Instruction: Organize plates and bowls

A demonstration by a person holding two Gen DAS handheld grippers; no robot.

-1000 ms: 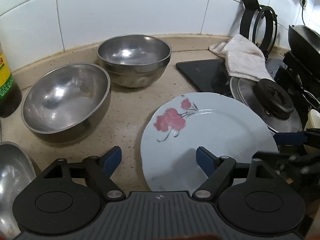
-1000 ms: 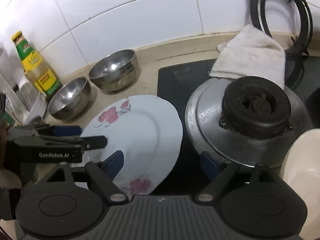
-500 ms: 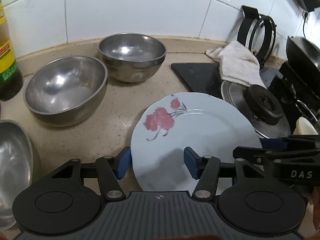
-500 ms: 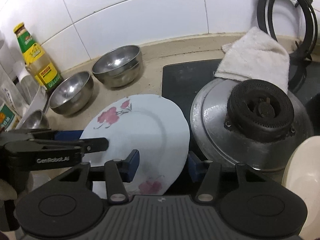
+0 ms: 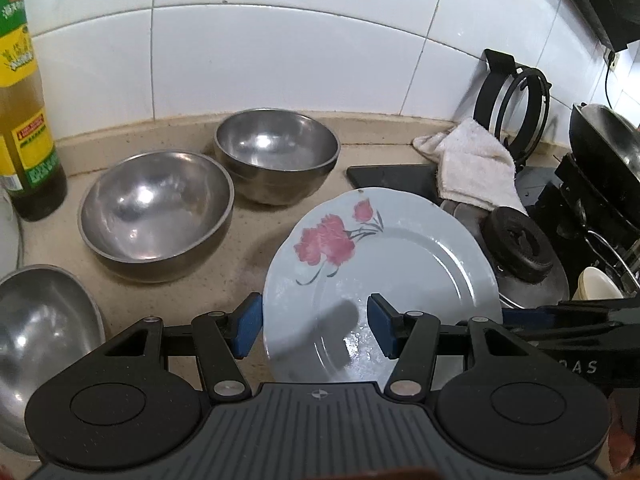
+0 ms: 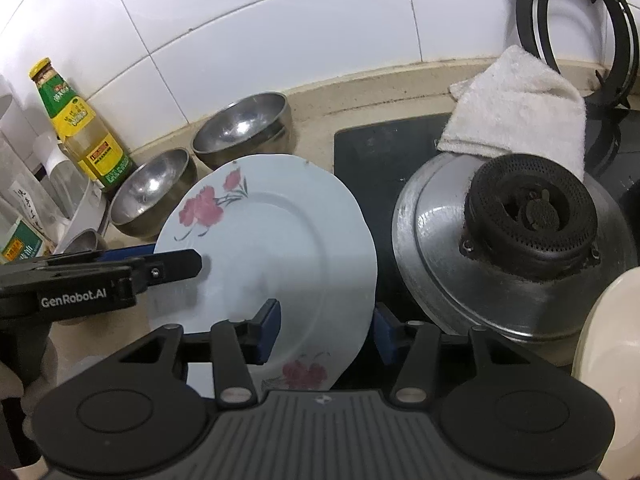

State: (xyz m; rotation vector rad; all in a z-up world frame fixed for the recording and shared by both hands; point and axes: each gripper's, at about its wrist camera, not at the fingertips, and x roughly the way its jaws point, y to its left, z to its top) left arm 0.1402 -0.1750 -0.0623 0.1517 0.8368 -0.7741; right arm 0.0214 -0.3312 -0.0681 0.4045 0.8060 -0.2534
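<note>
**A:** Where's the plate?

**B:** Plate (image 5: pixel 384 264) is tilted, near edge up off the counter (image 5: pixel 256 248). My left gripper (image 5: pixel 314 326) straddles its left rim, one pad under, one over; both sit on it, so clamped. My right gripper (image 6: pixel 324 330) has the right rim between its pads and the jaws are closing; left pad lies on the top face, right pad is behind the rim, so I can't tell if that one touches.

**A:** Edges?

**B:** Far rim overlaps the black stove top (image 6: pixel 380 152). Right rim is just beside the steel lid (image 6: pixel 440 240) with the burner ring (image 6: pixel 532 220) on it.

**A:** Room to move?

**B:** Bare counter to the left, between the plate and two steel bowls (image 5: pixel 156 208) (image 5: pixel 276 152). A third bowl (image 5: pixel 40 340) is at my near left. Cloth (image 6: pixel 516 108) lies behind the lid, bottle (image 5: pixel 24 120) at the wall.
</note>
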